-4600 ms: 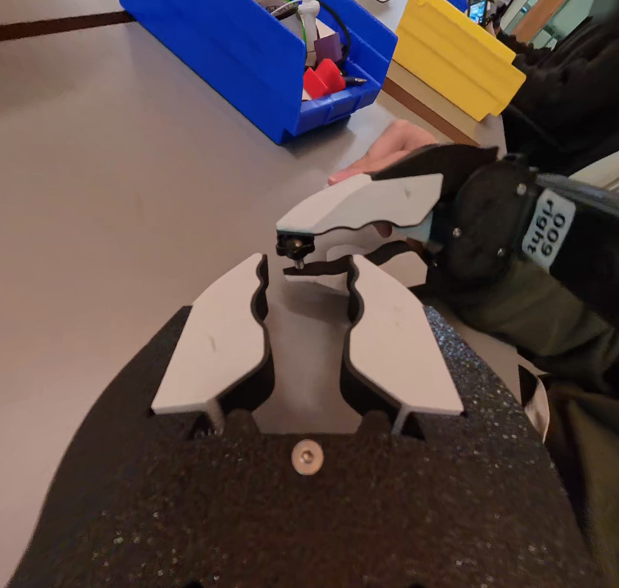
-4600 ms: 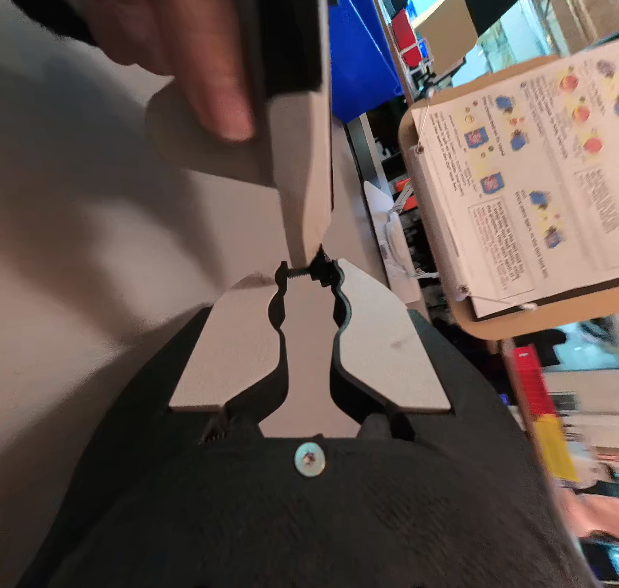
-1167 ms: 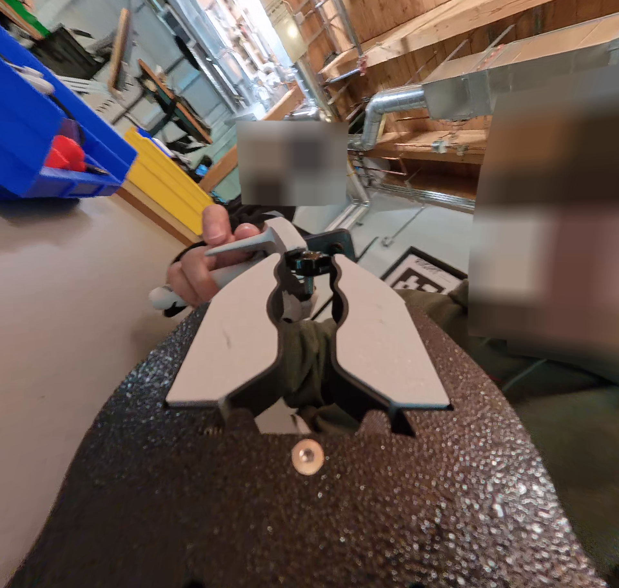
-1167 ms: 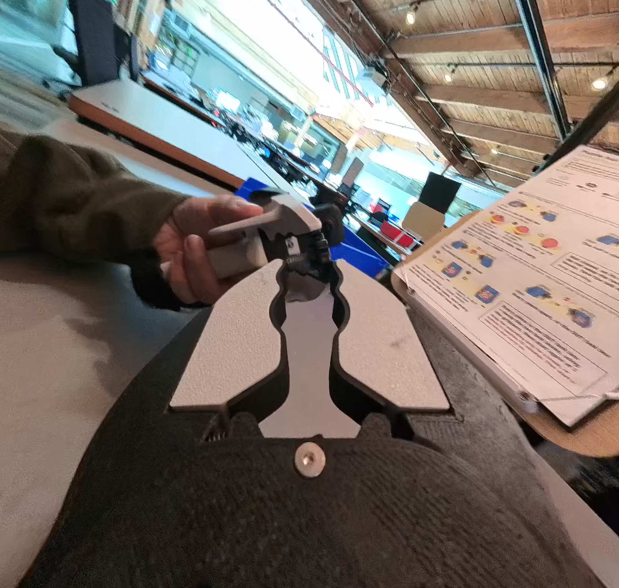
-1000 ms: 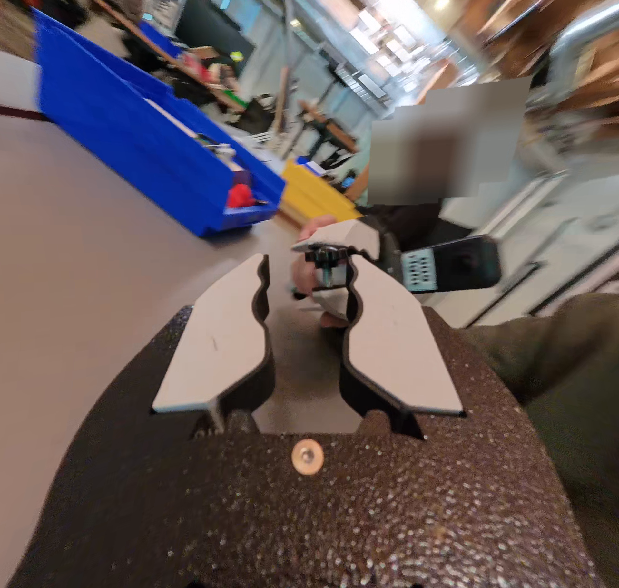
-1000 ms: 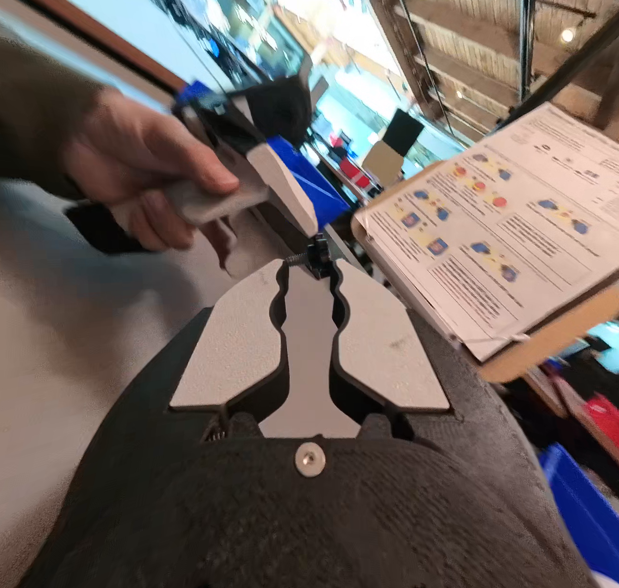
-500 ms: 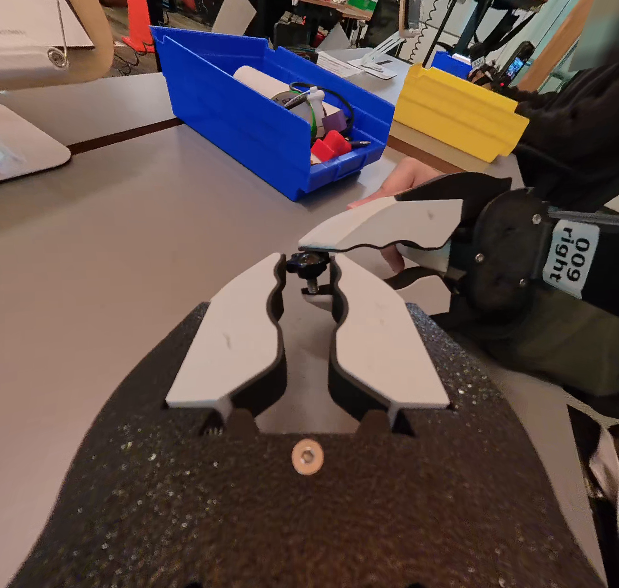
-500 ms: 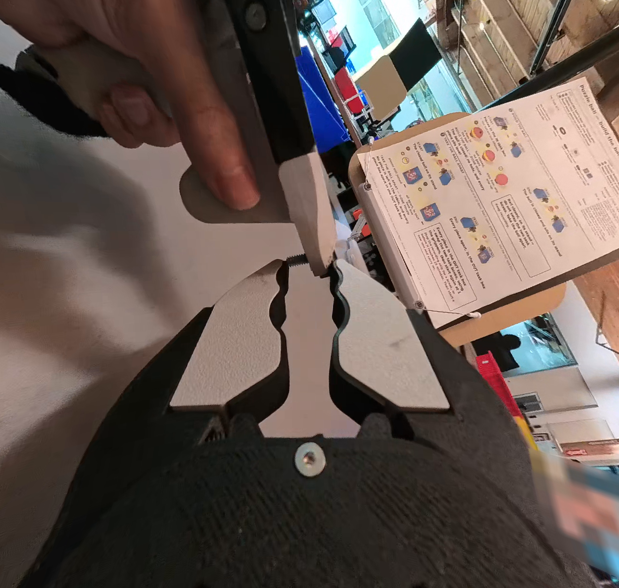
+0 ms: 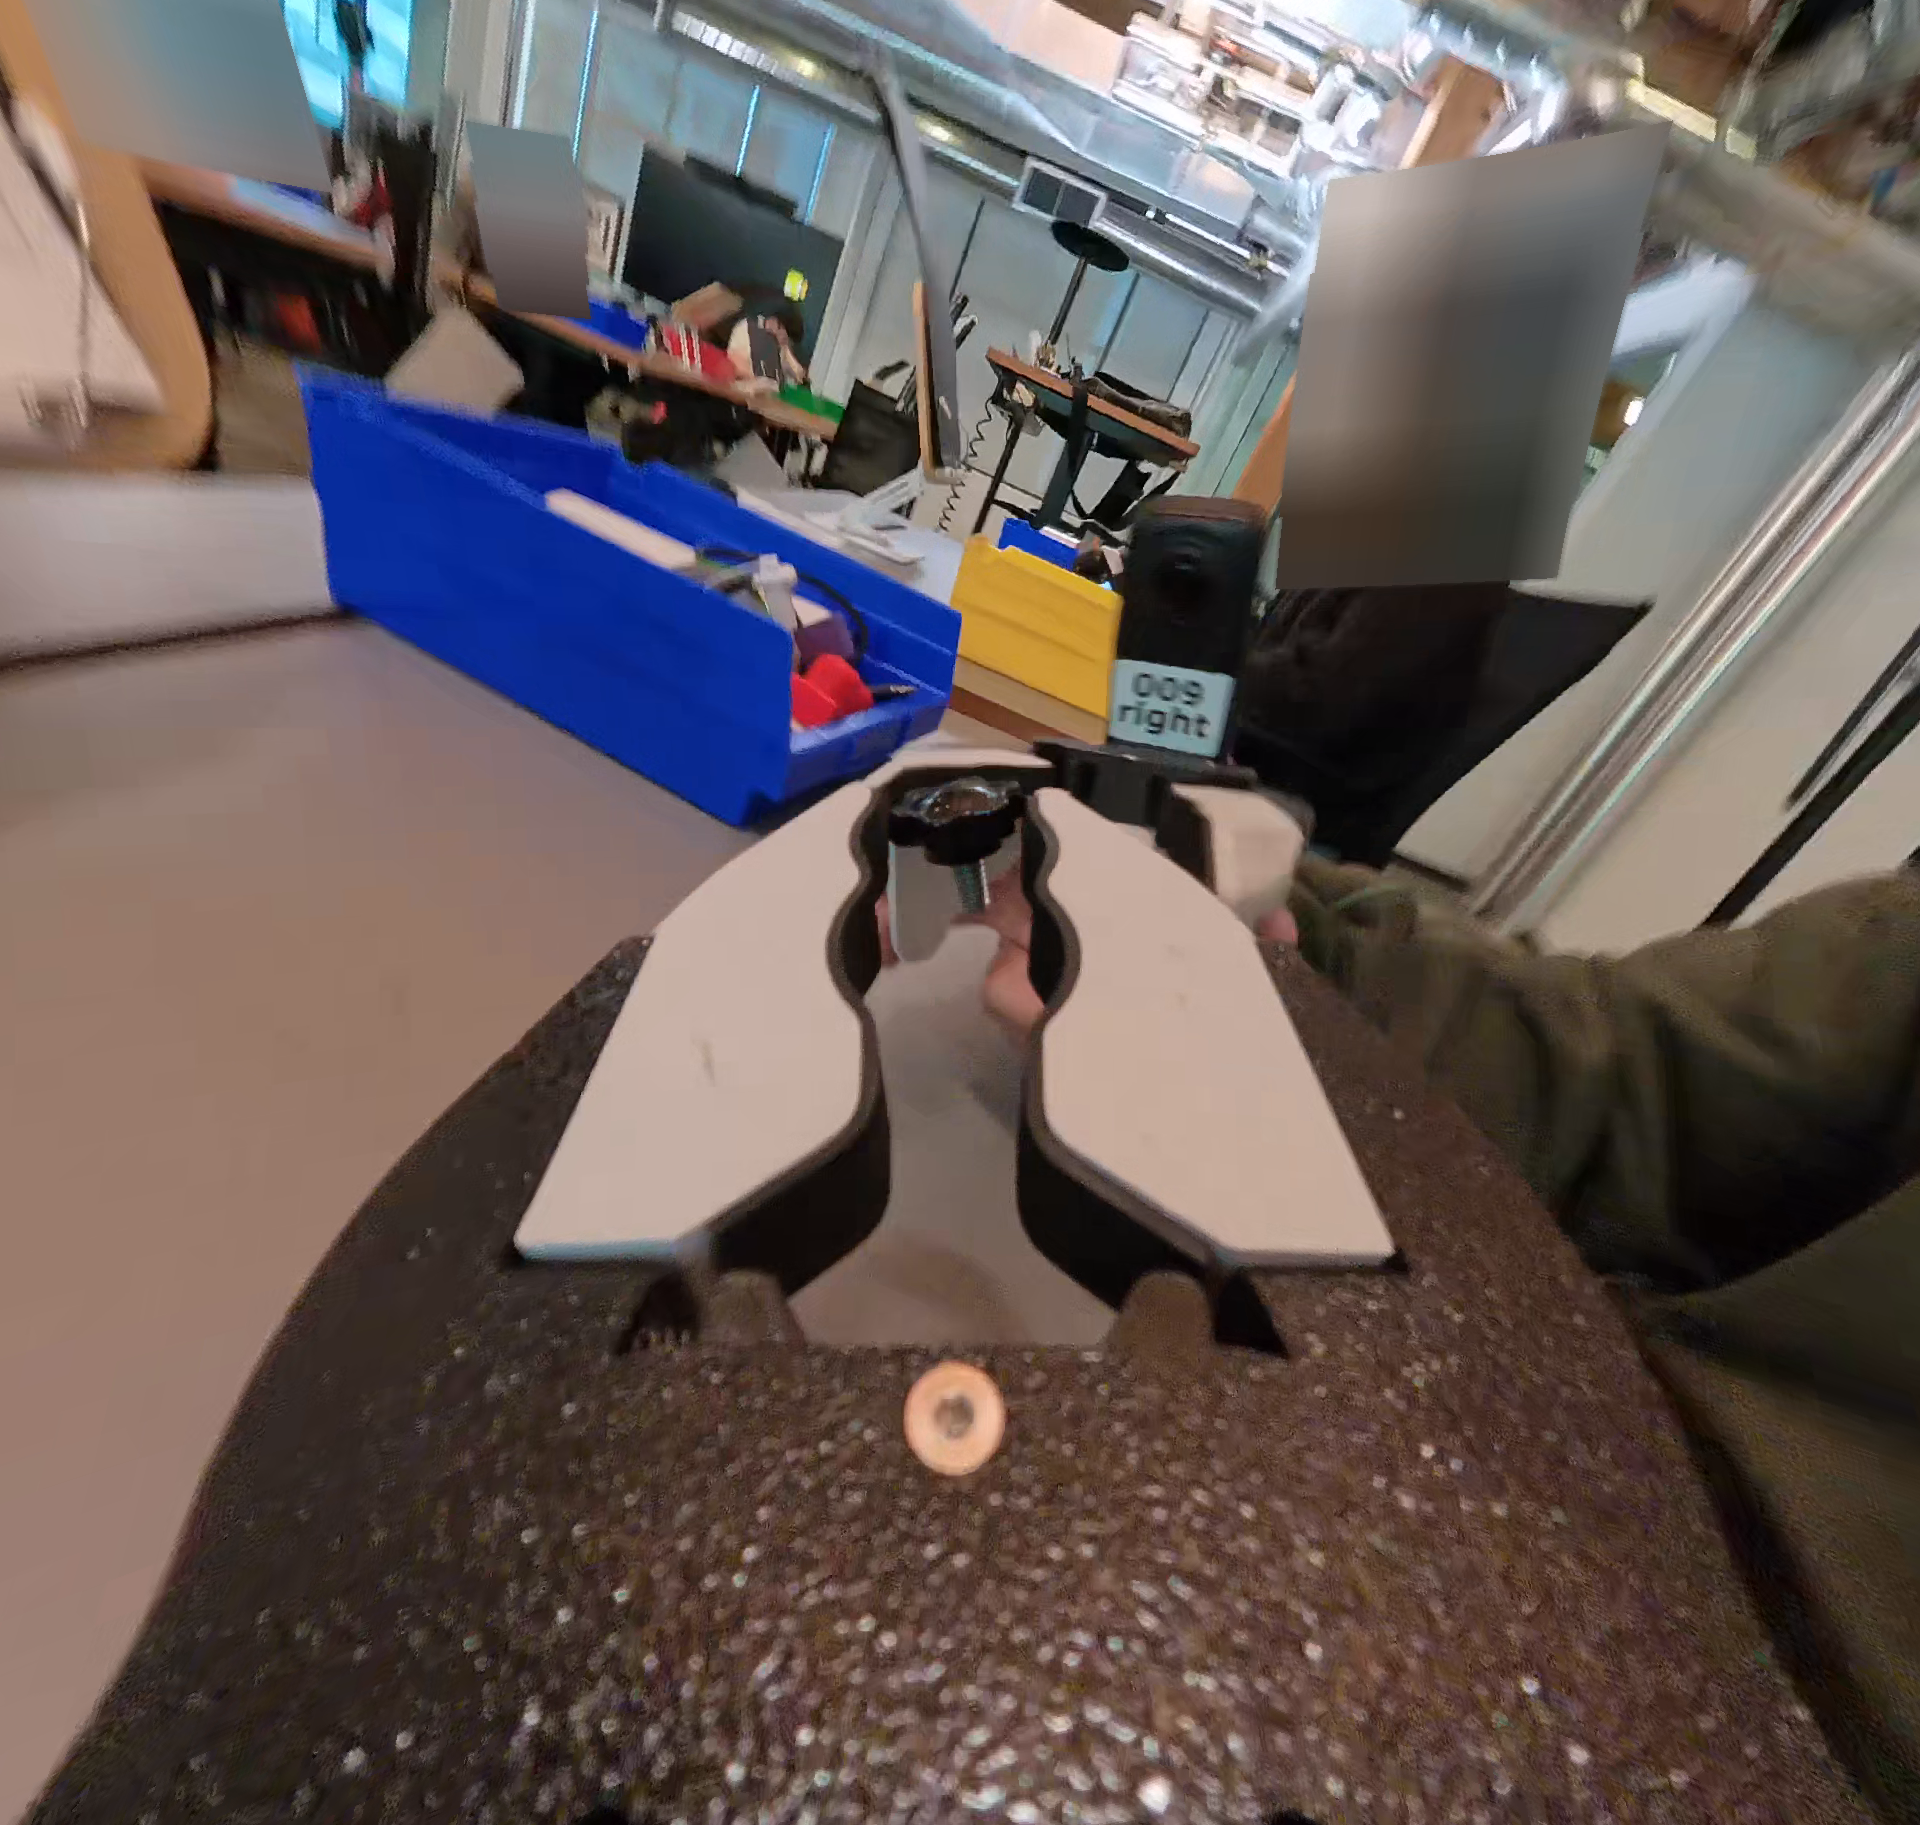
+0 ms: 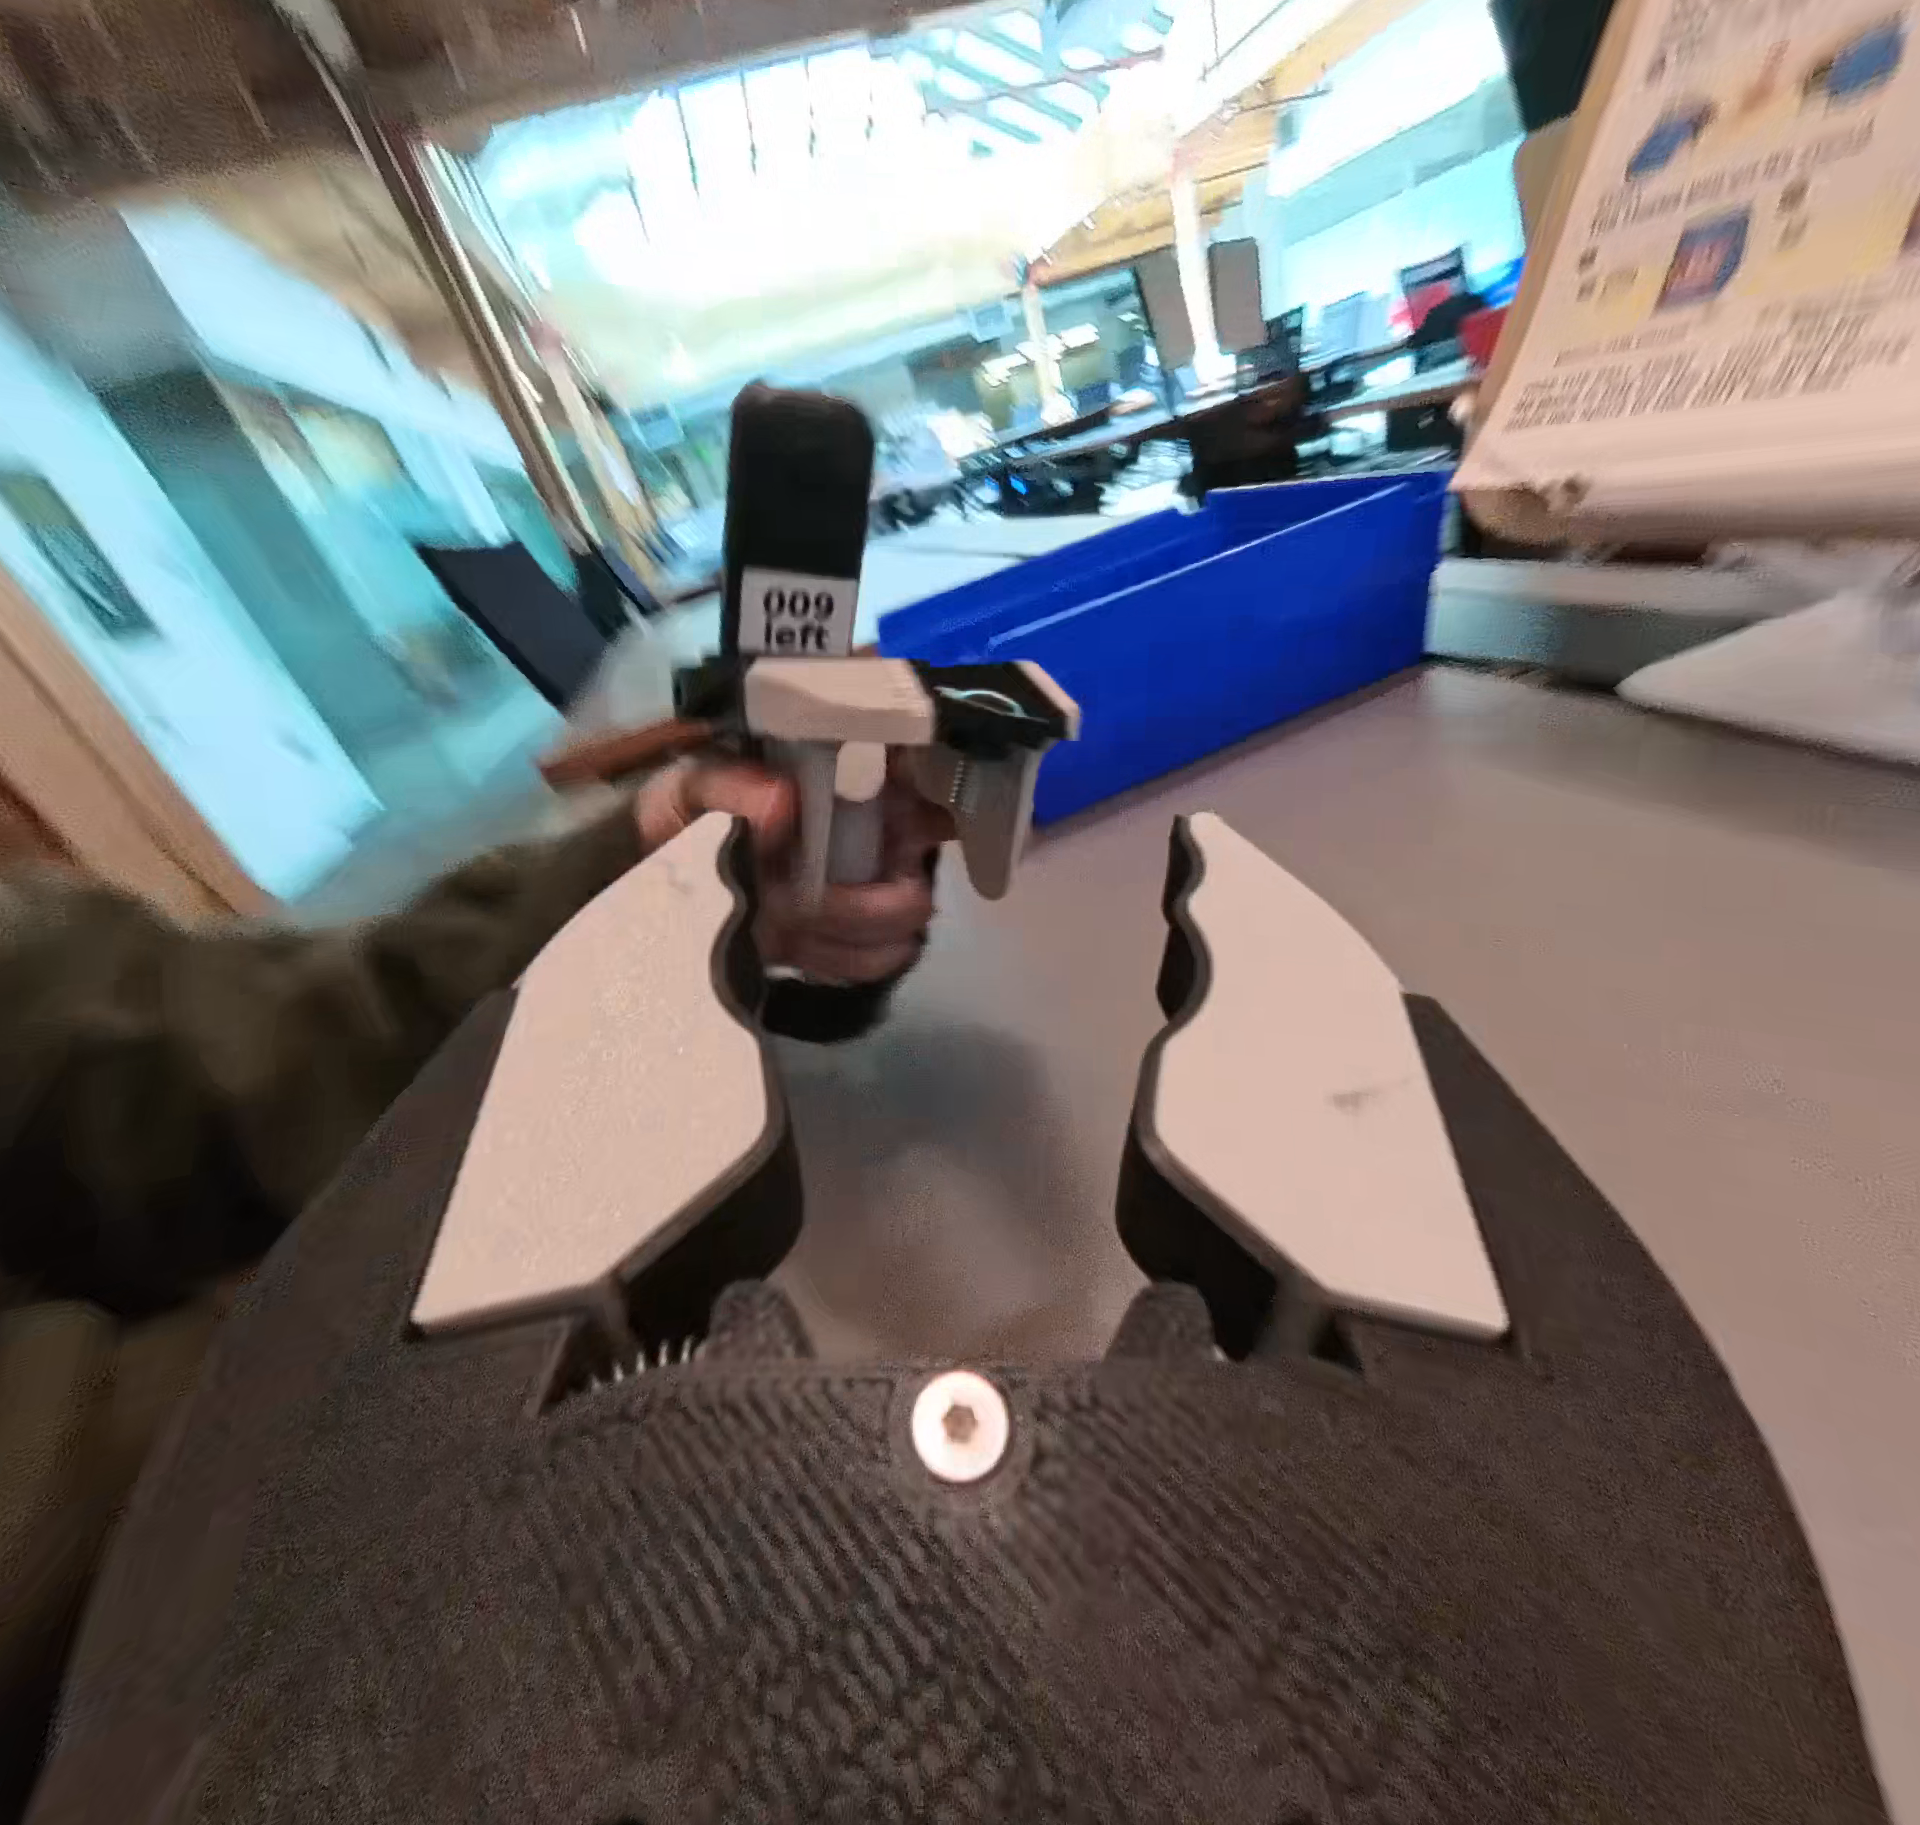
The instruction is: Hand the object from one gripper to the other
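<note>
A small black knob with a threaded screw (image 9: 951, 825) is pinched between the tips of my left gripper (image 9: 956, 807), held in the air above the grey table (image 9: 260, 892). The screw points down. The right gripper stands just beyond it in the left wrist view, with its black camera (image 9: 1184, 580) on top. In the right wrist view my right gripper (image 10: 954, 840) is wide open and empty. It faces the left gripper (image 10: 997, 726), which a hand (image 10: 831, 902) holds a short way ahead. The knob is too blurred to make out there.
A blue bin (image 9: 582, 612) with small parts and a yellow bin (image 9: 1029, 612) stand at the back of the table. A clipboard with a printed sheet (image 10: 1714, 217) stands at the right in the right wrist view. An olive sleeve (image 9: 1610, 1069) reaches in from the right.
The right gripper was shut on the knob's screw half a second ago; it has opened and drawn back. The left gripper has closed on the knob and keeps it.
</note>
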Demonstrator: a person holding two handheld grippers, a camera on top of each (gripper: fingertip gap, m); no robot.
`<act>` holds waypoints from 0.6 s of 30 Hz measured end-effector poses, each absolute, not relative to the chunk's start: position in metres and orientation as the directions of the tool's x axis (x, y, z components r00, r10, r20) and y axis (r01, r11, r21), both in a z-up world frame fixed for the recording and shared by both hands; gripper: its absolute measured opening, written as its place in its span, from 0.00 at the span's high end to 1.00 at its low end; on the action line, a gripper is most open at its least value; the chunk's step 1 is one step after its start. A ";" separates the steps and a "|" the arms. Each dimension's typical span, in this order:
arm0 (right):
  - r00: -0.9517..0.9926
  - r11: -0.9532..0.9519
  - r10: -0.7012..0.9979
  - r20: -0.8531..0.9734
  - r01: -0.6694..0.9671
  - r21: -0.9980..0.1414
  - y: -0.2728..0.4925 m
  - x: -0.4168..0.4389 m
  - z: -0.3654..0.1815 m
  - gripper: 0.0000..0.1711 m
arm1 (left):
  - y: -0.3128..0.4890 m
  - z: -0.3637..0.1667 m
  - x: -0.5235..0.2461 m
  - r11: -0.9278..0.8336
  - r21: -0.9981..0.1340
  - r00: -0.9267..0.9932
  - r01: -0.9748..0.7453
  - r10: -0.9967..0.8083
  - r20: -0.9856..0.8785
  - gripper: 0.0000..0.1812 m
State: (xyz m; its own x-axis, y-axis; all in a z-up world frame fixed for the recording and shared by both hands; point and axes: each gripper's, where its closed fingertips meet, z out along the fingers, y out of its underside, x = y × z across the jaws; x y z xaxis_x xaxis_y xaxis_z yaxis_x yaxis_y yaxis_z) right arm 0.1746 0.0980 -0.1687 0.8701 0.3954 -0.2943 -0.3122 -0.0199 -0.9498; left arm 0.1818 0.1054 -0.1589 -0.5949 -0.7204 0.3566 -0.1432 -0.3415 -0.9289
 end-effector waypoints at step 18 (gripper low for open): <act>0.261 -0.357 0.562 -0.785 -0.779 -0.515 0.091 0.157 -0.166 0.75 | 0.077 -0.164 0.167 0.374 -0.887 -0.527 0.271 -0.713 -0.462 0.87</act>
State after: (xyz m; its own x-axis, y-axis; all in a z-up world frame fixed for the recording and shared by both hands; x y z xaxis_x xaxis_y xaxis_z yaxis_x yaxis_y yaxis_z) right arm 0.1567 0.0909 -0.1664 0.2609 0.5622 -0.7848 -0.7792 -0.3572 -0.5150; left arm 0.1667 0.0774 -0.1643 -0.5270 -0.7131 -0.4623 0.2712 0.3745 -0.8867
